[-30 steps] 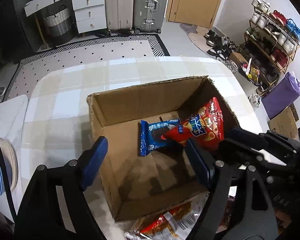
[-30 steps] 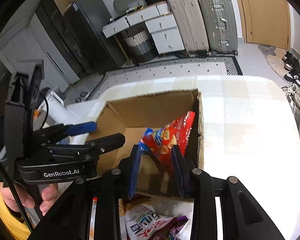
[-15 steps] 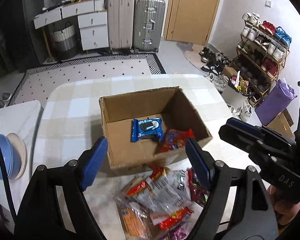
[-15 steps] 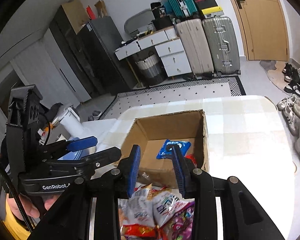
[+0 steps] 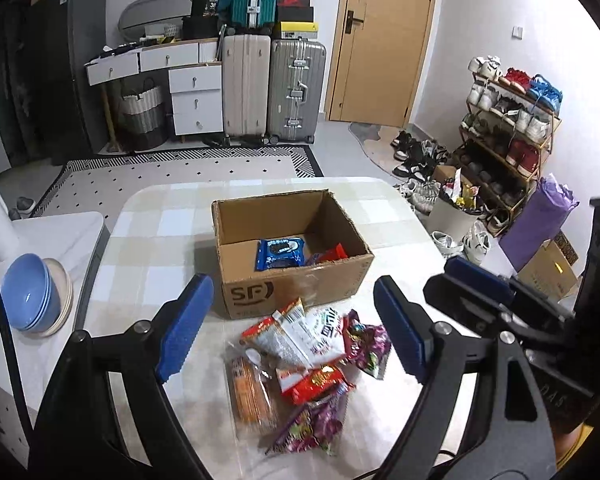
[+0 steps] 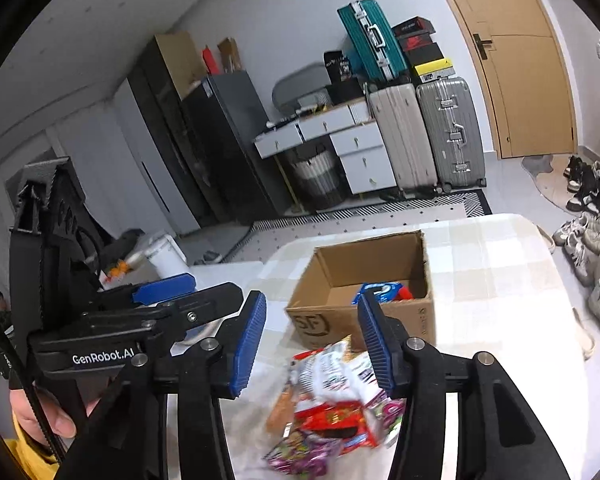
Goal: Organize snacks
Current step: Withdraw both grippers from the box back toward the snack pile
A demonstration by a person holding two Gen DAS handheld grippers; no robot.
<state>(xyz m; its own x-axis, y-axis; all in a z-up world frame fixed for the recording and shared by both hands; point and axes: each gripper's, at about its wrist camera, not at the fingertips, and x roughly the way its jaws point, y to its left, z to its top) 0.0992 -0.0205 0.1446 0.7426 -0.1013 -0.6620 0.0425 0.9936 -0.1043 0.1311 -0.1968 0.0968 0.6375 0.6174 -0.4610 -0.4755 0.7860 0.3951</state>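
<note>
An open cardboard box (image 5: 296,284) (image 6: 384,320) stands on the checked table. Inside lie a blue cookie pack (image 5: 279,254) (image 6: 376,292) and a red snack bag (image 5: 327,255). A pile of snack packets (image 5: 300,368) (image 6: 336,404) lies on the table in front of the box. My left gripper (image 5: 292,328) is open and empty, held above the pile. My right gripper (image 6: 312,344) is open and empty, above the pile's near side. The right gripper also shows at the right of the left wrist view (image 5: 500,304).
Blue bowls and plates (image 5: 36,300) sit on a white side surface left of the table (image 5: 148,248). Suitcases (image 5: 276,88), drawers and a shoe rack (image 5: 512,128) stand beyond on the floor. The left gripper body (image 6: 112,320) fills the right wrist view's left.
Both grippers pulled back and up from the box. The right gripper let the red snack bag go into the box and opened wider. The pile on the table came into view.
</note>
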